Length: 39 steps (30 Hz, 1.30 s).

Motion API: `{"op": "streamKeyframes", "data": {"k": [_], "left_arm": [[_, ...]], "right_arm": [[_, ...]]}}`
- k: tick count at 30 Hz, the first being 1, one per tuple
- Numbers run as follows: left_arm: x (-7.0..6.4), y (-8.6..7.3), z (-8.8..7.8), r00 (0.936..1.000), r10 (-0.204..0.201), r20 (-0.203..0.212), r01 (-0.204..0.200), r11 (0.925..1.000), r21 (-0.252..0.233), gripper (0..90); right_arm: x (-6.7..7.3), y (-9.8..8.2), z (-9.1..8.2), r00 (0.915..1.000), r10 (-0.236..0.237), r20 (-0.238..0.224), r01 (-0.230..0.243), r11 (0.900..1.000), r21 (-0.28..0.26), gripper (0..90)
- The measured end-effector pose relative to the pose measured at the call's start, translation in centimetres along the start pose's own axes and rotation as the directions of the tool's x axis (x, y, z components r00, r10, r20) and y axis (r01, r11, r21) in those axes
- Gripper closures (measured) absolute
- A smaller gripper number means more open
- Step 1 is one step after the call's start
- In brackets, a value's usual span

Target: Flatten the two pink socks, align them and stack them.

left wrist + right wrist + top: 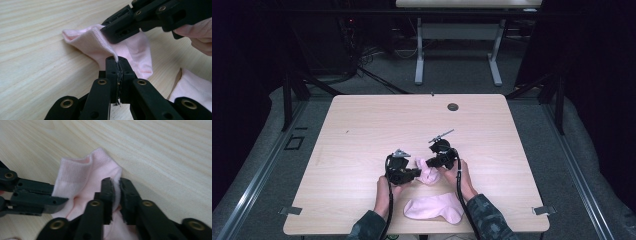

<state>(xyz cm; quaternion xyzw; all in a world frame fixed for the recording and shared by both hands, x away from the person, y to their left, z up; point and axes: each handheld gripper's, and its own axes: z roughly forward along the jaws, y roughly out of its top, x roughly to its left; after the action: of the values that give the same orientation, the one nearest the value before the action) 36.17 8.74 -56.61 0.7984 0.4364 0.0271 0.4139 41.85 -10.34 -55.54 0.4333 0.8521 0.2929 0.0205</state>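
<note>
While the pale wooden table (362, 130) takes up most of the high view, all the handling sits low on it, toward six o'clock, close to the person's edge. A small dark round grommet (453, 107) is set in the tabletop near twelve o'clock, well apart from everything else.

Two pink socks are on the table. One, the flat sock (434, 207), lies spread out at six o'clock, between the person's forearms and just short of the near edge. The other, the held sock (428, 171), is bunched up just above it, caught between the two grippers.

From the held sock, the left gripper (414, 173) lies at nine o'clock and the right gripper (432, 163) at about two o'clock. In the left gripper view, the left gripper's jaws are pressed tight together on the ribbed cuff edge of the held sock (100, 45) — a thin strip of fabric runs up between them — and the right gripper (120, 32) comes in from one o'clock, biting the cuff farther along. In the right gripper view, the right gripper (115, 192) has its jaws narrowly closed on a fold of the held sock (82, 175), and the left gripper (56, 200) reaches in from nine o'clock, clamped on the cuff's other side — the cuff mouth stands slightly open between them.
</note>
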Motion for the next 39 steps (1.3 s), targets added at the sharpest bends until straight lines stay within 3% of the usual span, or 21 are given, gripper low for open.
{"op": "streamKeyframes", "data": {"k": [8,15,20,21,25,26,30,31,35,38,39], "left_arm": [[0.5,0.2,-2.2,1.0,0.005,-0.008,-0.005,0.998,-0.063,89.2],[0.5,1.9,-5.4,0.9984,0.052,-0.021,-0.054,0.991,-0.123,89.3],[0.5,3.0,-6.5,0.9955,0.09,-0.032,-0.093,0.989,-0.115,89.3],[0.5,3.6,-6.5,0.9927,0.115,-0.036,-0.118,0.989,-0.09,89.3],[0.2,4.4,-5.5,0.9875,0.151,-0.044,-0.153,0.9876,-0.037,89.2],[-0.1,4.7,-4.4,0.9849,0.169,-0.038,-0.169,0.9857,0.003,89.1],[-0.5,5.2,-2.8,0.9806,0.193,-0.033,-0.192,0.9807,0.037,89.1],[-0.8,5.5,-1.6,0.9784,0.205,-0.029,-0.203,0.9775,0.058,89.1],[-1.5,5.9,0.9,0.9704,0.241,-0.002,-0.24,0.9654,0.102,88.8],[-1.6,5.9,2.0,0.9709,0.239,0.018,-0.239,0.9643,0.114,83.9],[-1.6,5.8,2.7,0.9755,0.219,0.016,-0.22,0.9674,0.126,78.1]], "right_arm": [[0.7,-0.1,-3.8,0.9989,-0.038,0.029,0.041,0.993,-0.107,87.5],[1.8,0.1,-6.9,0.9973,-0.065,0.035,0.07,0.976,-0.206,87.8],[2.2,-0.2,-8.1,0.9972,-0.068,0.03,0.074,0.968,-0.241,87.8],[2.5,-0.6,-8.5,0.9975,-0.067,0.024,0.07,0.967,-0.243,87.8],[2.9,-1.5,-8.8,0.9973,-0.061,0.041,0.07,0.966,-0.248,87.6],[3.2,-2.4,-8.8,0.9962,-0.054,0.069,0.069,0.967,-0.246,87.5],[3.3,-3.7,-8.5,0.9925,-0.059,0.107,0.085,0.964,-0.253,87.5],[3.1,-4.7,-8.1,0.9902,-0.05,0.13,0.08,0.969,-0.235,87.5],[2.3,-6.3,-7.5,0.9906,0.003,0.137,0.028,0.975,-0.222,87.3],[1.9,-7.1,-7.2,0.9897,0.036,0.138,-0.004,0.975,-0.224,86.8],[1.6,-7.8,-6.9,0.9899,0.056,0.13,-0.029,0.978,-0.206,85.0]]}}
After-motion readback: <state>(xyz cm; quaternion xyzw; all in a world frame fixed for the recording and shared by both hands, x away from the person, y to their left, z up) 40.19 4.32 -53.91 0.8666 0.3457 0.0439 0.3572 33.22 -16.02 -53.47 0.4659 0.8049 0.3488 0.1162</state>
